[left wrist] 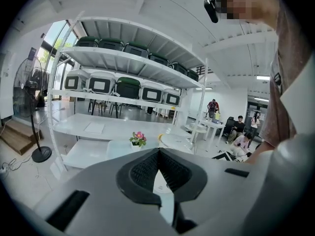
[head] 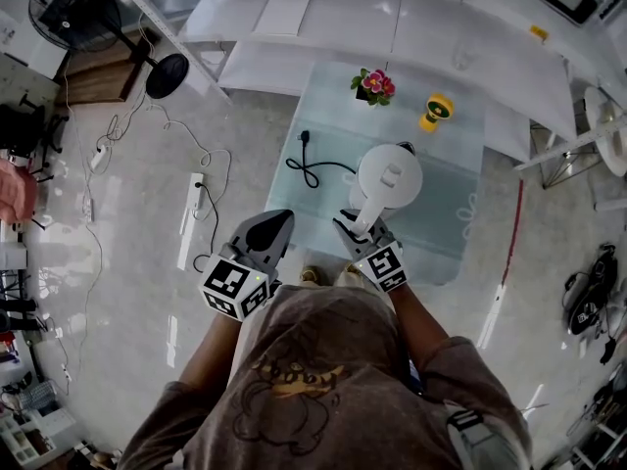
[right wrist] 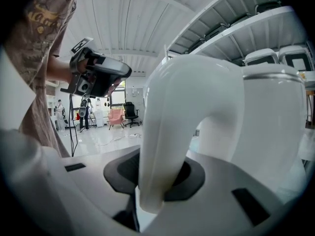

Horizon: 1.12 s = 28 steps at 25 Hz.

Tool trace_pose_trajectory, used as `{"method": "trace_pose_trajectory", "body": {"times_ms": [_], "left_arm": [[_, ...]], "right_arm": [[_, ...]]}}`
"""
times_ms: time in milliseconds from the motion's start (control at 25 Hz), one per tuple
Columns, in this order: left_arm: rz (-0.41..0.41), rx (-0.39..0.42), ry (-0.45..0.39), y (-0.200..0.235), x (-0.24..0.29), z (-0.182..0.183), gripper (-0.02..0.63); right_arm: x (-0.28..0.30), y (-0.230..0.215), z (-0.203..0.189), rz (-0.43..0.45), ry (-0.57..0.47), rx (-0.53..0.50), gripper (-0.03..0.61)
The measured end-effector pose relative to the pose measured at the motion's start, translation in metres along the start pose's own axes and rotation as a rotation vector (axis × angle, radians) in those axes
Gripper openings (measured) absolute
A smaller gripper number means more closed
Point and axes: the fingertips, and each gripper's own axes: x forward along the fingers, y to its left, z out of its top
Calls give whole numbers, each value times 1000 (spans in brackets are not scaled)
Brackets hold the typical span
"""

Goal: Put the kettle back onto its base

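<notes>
A white kettle point(head: 390, 177) is over the middle of the pale glass table point(head: 441, 228). My right gripper point(head: 355, 225) is shut on its curved handle point(right wrist: 167, 132), which fills the gap between the pads, with the kettle body point(right wrist: 270, 127) just beyond. A black cord point(head: 313, 169) with its plug lying on the table runs in under the kettle. The base is hidden beneath the kettle, and I cannot tell whether the kettle rests on it. My left gripper point(head: 269, 225) hangs at the table's near edge, left of the kettle. It is shut with nothing in it point(left wrist: 158, 154).
A potted pink flower point(head: 373, 86) and a small yellow object point(head: 437, 111) stand at the table's far side. White shelving point(head: 323, 18) runs behind it. A power strip point(head: 192, 213) and cables lie on the floor at left, near a standing fan point(head: 78, 13).
</notes>
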Motion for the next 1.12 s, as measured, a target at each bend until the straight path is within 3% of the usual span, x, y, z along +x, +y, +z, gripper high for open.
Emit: {"method": "trace_pose_trajectory", "body": {"times_ms": [440,840,1120], "left_arm": [[-62,-11,5,-5,-1,-3,21],[-174,-32,20,-13,3,-9,21],[-265,-16,17,-26,11,-7,21]], "right_arm": [[-2,4,-16,-72,73,-9,103],[-30,0,-29,-208,159,48,169],[-72,-2,-12,-315,142,73,195]]}}
